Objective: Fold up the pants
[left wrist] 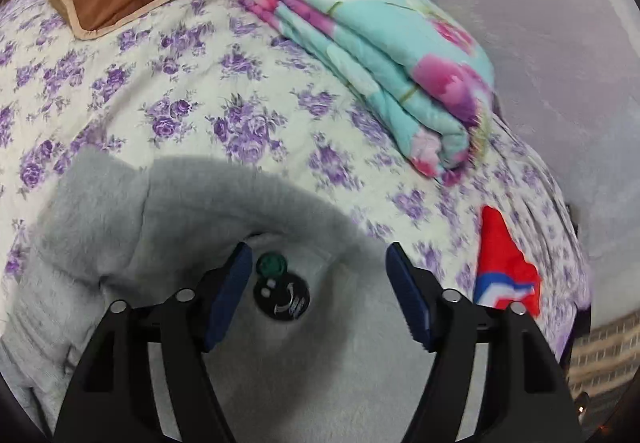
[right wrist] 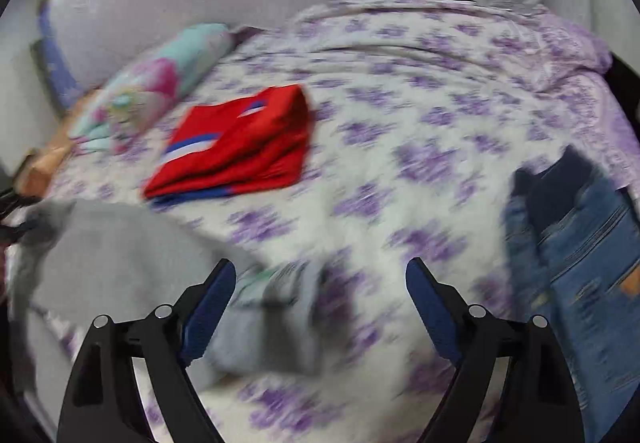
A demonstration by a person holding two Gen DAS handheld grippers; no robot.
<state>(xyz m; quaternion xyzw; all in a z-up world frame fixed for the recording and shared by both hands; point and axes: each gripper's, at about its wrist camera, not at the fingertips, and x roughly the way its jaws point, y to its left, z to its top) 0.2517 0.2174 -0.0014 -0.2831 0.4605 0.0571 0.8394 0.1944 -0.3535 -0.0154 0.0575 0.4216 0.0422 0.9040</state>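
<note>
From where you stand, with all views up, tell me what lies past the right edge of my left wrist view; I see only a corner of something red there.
Observer: That is a folded red garment with blue and white stripes, lying flat on the floral bedspread.
Operator: Report anything farther right.
Observer: Blue jeans lie at the bed's right side, apart from the red piece.
Operator: Give me the right tongs.
Observer: The right tongs are open, holding nothing, above an end of the grey fleece pants; that view is motion-blurred.
</note>
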